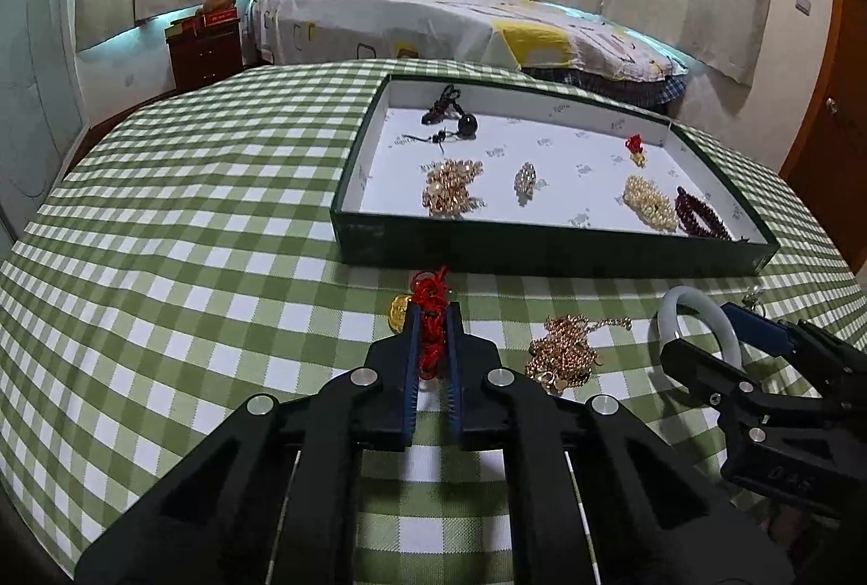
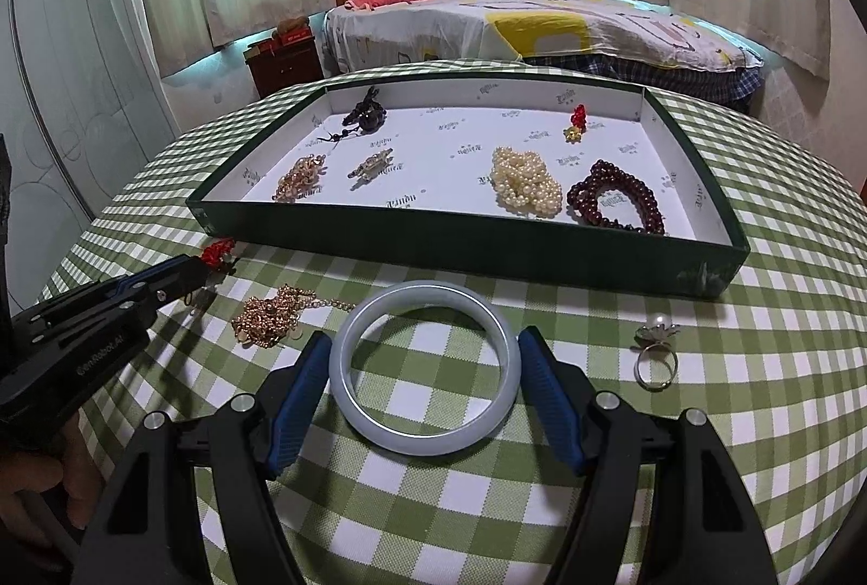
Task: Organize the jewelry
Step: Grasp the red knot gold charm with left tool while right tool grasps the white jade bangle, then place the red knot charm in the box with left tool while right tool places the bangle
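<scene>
A dark green tray (image 1: pixel 487 254) (image 2: pixel 487 254) with a white floor holds several jewelry pieces: gold chains, pearls (image 2: pixel 523 187), dark red beads (image 2: pixel 618 200), black beads. My left gripper (image 1: pixel 433 314) is shut on a red cord (image 1: pixel 431 336) with a gold pendant (image 1: pixel 398 311), just in front of the tray; it also shows in the right wrist view (image 2: pixel 214 262). My right gripper (image 2: pixel 425 341) is open around a pale jade bangle (image 2: pixel 425 368) (image 1: pixel 704 314) lying on the cloth; its fingers stand either side, apart from it.
A gold chain (image 1: pixel 563 355) (image 2: pixel 271 314) lies between the grippers. A pearl ring (image 2: pixel 655 352) lies right of the bangle. The table has a green checked cloth (image 1: pixel 189 233). A bed stands behind.
</scene>
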Demonstrator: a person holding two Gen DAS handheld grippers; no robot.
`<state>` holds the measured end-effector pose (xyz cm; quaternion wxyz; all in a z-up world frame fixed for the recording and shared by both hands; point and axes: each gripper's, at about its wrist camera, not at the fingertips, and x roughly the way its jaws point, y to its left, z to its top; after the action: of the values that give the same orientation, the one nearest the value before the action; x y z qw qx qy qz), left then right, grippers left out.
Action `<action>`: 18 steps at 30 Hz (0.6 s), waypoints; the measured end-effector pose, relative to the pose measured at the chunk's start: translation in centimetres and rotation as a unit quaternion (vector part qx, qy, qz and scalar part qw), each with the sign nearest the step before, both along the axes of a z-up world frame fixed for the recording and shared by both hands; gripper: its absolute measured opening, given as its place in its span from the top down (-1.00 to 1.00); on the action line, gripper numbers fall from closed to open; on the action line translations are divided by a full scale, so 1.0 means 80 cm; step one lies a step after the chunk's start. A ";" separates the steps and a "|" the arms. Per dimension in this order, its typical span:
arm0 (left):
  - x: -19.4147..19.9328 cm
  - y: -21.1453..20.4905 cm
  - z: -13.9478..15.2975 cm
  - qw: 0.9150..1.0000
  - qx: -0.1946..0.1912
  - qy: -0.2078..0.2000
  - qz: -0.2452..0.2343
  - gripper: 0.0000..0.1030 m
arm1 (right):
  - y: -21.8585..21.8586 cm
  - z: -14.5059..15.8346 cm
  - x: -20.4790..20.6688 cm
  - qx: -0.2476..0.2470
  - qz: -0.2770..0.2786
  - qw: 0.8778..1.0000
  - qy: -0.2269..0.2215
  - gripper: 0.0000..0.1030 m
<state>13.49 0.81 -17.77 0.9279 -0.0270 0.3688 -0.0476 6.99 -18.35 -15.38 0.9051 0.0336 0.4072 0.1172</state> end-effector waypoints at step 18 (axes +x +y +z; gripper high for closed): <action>-0.016 0.002 0.046 0.999 -0.011 -0.053 -0.003 0.83 | -0.003 0.033 -0.011 -0.006 -0.006 0.999 -0.053 -0.33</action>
<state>12.18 0.99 -14.08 0.9457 -0.0336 0.3186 -0.0554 6.08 -18.56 -12.72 0.9261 0.0243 0.3596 0.1111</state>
